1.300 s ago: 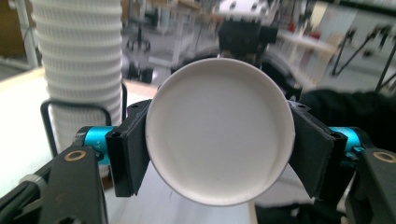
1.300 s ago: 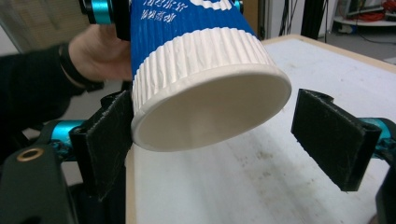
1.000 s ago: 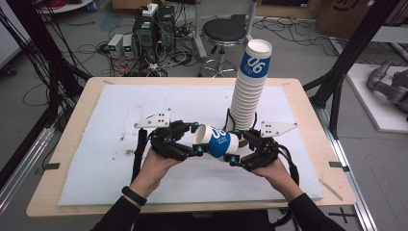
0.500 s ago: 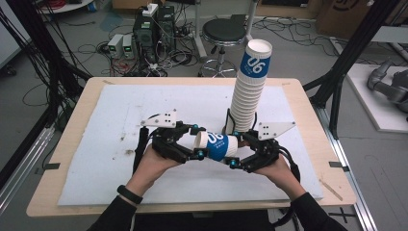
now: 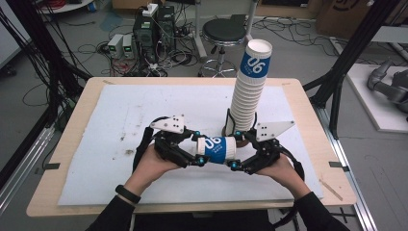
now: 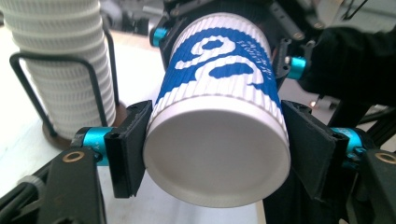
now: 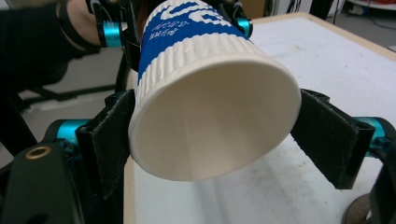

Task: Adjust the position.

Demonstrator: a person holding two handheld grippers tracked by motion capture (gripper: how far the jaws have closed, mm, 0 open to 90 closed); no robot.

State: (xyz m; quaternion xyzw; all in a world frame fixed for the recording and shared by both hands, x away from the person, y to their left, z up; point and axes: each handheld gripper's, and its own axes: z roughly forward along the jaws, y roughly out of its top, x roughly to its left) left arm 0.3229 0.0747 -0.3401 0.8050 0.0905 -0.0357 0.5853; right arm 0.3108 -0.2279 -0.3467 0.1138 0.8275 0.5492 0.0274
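I hold one paper cup on its side between my two grippers, just in front of the tall stack of cups that stands in its wire holder. My left gripper is clamped on the closed bottom end — in the left gripper view both pads press the ribbed wall of the cup. My right gripper is at the open rim; its jaws have just been opening and closing around the cup, and now one pad touches the wall while the other stands a little apart, so I judge this side is not gripping.

I judge the cup is already off the stack, or not yet put on it — which of the two I cannot tell. What is left, as I judge, is to turn it upright and either set it on the white mat or bring it to the top of the stack.

To the left of the stack the mat is bare and gives much room. The stack is high and leans a little, and my right gripper is near its holder, so I should move away from it with care. The near edge of the table, in front of the stack, lies under my wrists.
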